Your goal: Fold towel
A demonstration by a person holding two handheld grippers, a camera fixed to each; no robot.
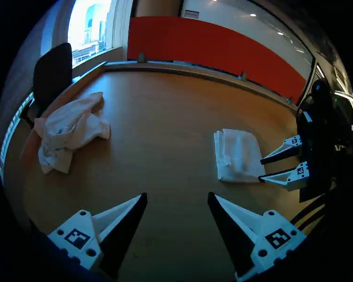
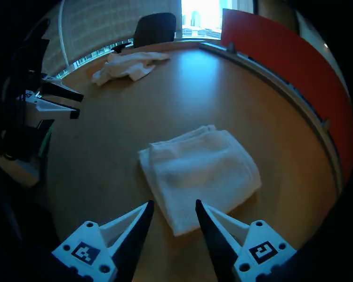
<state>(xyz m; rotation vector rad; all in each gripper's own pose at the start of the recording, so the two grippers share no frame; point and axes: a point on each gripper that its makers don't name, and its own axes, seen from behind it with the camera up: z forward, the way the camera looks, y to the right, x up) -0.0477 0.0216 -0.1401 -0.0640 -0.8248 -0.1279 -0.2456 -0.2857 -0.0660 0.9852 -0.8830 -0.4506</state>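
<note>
Right gripper view is showing the folded towel (image 2: 202, 174) lying on the table (image 2: 252, 94) just ahead of the right gripper (image 2: 174, 202), jaws open and empty at its near corner, while the left gripper (image 1: 176, 193), also open and empty, is sitting nearer the crumpled towel (image 1: 70, 129) ahead-left.

Your left gripper (image 1: 176, 196) hangs level, jaws spread wide apart. Your right gripper (image 2: 174, 203) is parted too, with a narrower gap.
</note>
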